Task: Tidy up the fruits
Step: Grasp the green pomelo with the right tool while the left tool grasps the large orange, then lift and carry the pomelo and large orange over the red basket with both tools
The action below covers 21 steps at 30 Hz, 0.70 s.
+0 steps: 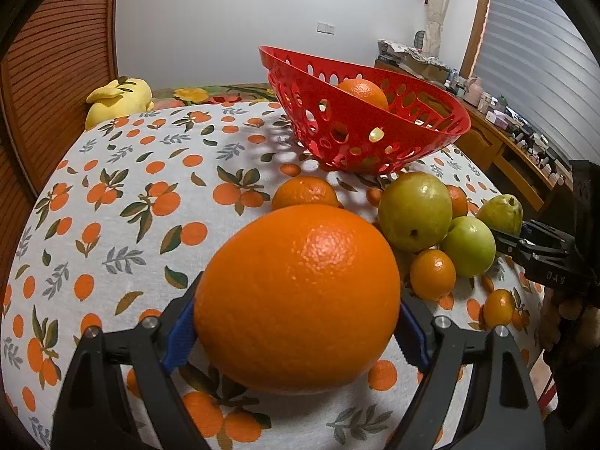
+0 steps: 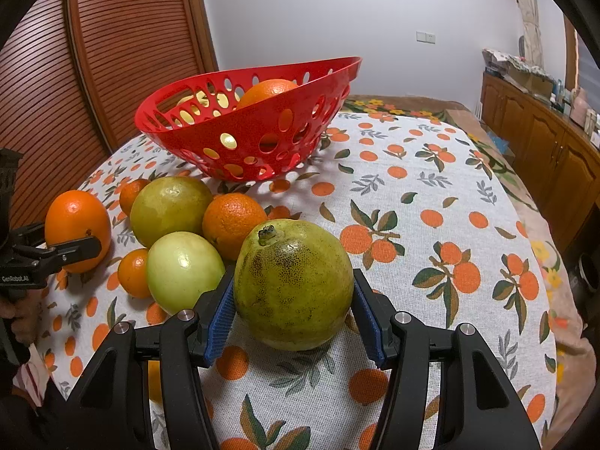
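Large orange (image 1: 296,296), frame centre: firm, round, slick-skinned, likely weighty; left gripper (image 1: 296,333) clamps its widest girth. Green guava (image 2: 294,285), lower centre: hard, bumpy; right gripper (image 2: 294,318) pinches its sides.

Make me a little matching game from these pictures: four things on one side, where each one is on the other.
Things:
1. big orange
2. green guava
3. red basket
4. yellow plush toy

Places:
A. at the far edge of the bed, by the wooden doors
B. between the left gripper's blue pads
C. on the patterned cloth, behind the fruit pile
D. between the right gripper's blue pads

Pairs: 1-B, 2-D, 3-C, 4-A
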Each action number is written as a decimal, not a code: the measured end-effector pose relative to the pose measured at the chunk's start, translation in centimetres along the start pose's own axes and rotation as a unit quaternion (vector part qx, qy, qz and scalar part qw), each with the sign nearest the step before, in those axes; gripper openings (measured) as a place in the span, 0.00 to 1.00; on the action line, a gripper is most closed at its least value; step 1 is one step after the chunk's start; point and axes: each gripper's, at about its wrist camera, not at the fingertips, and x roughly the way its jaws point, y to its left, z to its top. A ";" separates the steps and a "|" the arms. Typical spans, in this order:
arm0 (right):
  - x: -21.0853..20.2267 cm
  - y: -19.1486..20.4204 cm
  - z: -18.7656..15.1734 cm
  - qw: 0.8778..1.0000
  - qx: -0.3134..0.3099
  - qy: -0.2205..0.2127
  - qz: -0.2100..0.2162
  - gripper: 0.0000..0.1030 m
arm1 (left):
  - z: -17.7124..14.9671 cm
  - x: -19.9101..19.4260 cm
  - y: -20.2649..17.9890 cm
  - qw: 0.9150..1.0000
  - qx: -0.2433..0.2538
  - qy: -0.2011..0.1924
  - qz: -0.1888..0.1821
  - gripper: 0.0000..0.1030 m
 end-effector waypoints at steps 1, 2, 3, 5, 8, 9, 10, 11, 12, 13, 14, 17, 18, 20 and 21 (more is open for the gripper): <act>0.0 0.0 0.0 1.000 0.000 0.000 0.000 0.57 | 0.0 0.0 0.0 1.000 -0.002 0.000 -0.001 0.84; 0.0 0.0 0.0 1.000 0.002 -0.001 0.001 0.57 | 0.0 0.0 0.0 1.000 -0.003 0.001 -0.001 0.84; 0.0 0.0 0.0 1.000 0.002 -0.001 0.001 0.57 | 0.0 -0.1 0.0 1.000 -0.003 0.000 -0.002 0.84; 0.0 0.0 0.0 1.000 0.002 -0.001 0.001 0.57 | 0.1 -0.4 -0.2 1.000 0.000 -0.003 -0.003 0.84; 0.0 0.0 0.0 1.000 0.002 -0.001 0.001 0.57 | 0.4 -1.1 -0.5 1.000 0.006 -0.014 -0.007 0.84; 0.0 0.0 0.0 1.000 0.002 -0.001 0.001 0.57 | 0.6 -1.4 -0.6 1.000 0.008 -0.019 -0.008 0.84; 0.0 0.0 0.0 1.000 0.002 -0.001 0.001 0.57 | 0.7 -1.7 -0.7 1.000 0.008 -0.024 -0.011 0.84; 0.0 0.0 0.0 1.000 0.002 -0.001 0.001 0.57 | 0.8 -1.9 -0.8 0.999 0.009 -0.027 -0.013 0.84; 0.0 0.0 0.0 1.000 0.002 -0.001 0.001 0.57 | 1.0 -2.2 -0.9 0.999 0.010 -0.032 -0.016 0.84; 0.0 -0.1 0.0 1.000 0.002 -0.002 0.001 0.57 | 1.1 -2.4 -0.9 0.999 0.010 -0.035 -0.018 0.84; 0.0 -0.1 -0.1 1.000 0.003 -0.002 0.001 0.57 | 1.3 -2.6 -1.0 0.999 0.011 -0.038 -0.020 0.84; -0.1 -0.1 -0.1 1.000 0.003 -0.002 0.002 0.57 | 1.9 -3.2 -1.3 0.998 0.014 -0.048 -0.023 0.84; -0.1 -0.1 -0.1 1.000 0.003 -0.002 0.002 0.57 | 2.1 -3.3 -1.4 0.998 0.017 -0.050 -0.024 0.84; -0.1 -0.1 -0.1 1.000 0.004 -0.002 0.003 0.57 | 2.6 -3.5 -1.6 0.998 0.020 -0.056 -0.025 0.84; 0.0 -0.1 -0.1 1.000 0.004 -0.002 0.005 0.57 | 2.8 -3.6 -1.7 0.998 0.022 -0.058 -0.025 0.84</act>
